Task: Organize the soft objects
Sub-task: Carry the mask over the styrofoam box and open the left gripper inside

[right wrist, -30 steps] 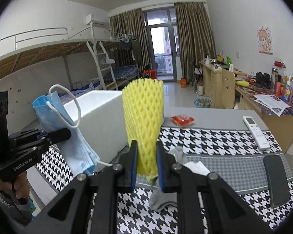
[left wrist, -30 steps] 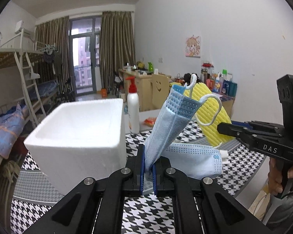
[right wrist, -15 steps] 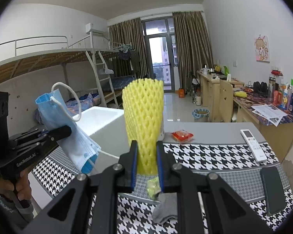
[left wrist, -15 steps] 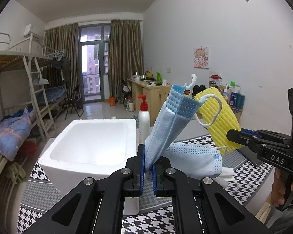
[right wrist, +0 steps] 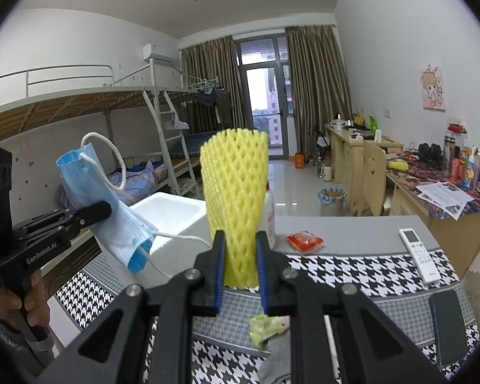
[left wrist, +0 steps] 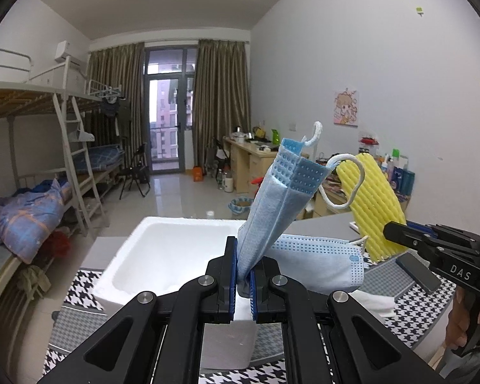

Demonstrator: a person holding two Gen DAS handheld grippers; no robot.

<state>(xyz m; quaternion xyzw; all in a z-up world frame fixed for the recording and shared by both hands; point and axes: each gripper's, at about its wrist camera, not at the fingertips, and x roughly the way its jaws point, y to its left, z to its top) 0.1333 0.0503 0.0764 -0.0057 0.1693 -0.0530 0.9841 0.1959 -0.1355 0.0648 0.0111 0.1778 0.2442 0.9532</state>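
My left gripper (left wrist: 243, 280) is closed on the blue masks (left wrist: 281, 204), my right gripper (right wrist: 240, 265) pinches the yellow foam net (right wrist: 235, 188). Both are held above the table; the white foam box (left wrist: 172, 249) ahead of my fingers looks empty, so nothing is stored yet.

So there's a bunch of light blue face masks (left wrist: 272, 211), folded together and standing up at a tilt, white ear loops curling off the top, one mask flopping out to the right. The yellow foam net sleeve (right wrist: 236, 198) stands upright, a mesh tube open at the top. Just behind both sits the white foam box (left wrist: 163, 256), open, inside bare.
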